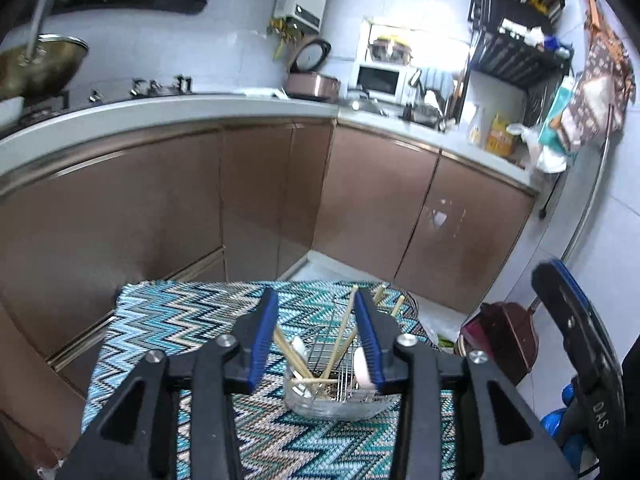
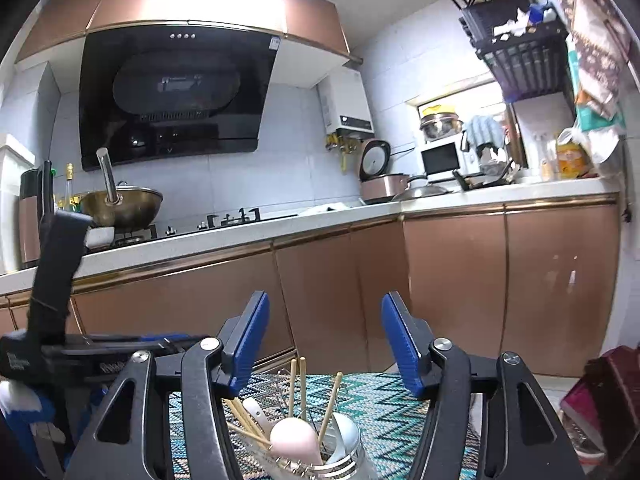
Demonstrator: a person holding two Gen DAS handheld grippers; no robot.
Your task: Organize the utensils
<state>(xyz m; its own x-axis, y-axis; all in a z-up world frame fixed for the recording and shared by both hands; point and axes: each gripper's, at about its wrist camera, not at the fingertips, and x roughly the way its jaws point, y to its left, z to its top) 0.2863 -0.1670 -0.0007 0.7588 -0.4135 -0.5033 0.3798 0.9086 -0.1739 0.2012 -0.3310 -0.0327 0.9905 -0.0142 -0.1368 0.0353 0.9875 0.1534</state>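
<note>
A: Where do the utensils stand?

B: In the holder (image 1: 332,396), a clear tub with a wire rack inside, sitting on the zigzag cloth (image 1: 180,320). In the left wrist view it lies at about 6 o'clock, low and just beyond the fingertips. The chopsticks (image 1: 344,332) lean at mixed angles, some toward 12, some toward 10, and a white spoon (image 1: 362,364) rests at the right side.

A: And the left hand-held gripper (image 1: 316,336)?

B: Parted to a middling width, nothing between its blue pads. It points down at the holder, which frames the chopsticks between its fingers.

A: The right hand-held gripper (image 2: 326,340)?

B: Wide, also empty. It looks nearly level toward the kitchen cabinets, with the holder at 6 o'clock below it. From there a pink spoon (image 2: 294,440) shows in front, chopsticks fanning behind it.

A: Why upright in a holder?

B: Handles up keeps them easy to pluck, I'd judge, and the rack stops them sliding flat.

A: Is the job done?

B: Likely near its end: I see no utensil loose on the cloth, though part of it is hidden by the fingers.
</note>
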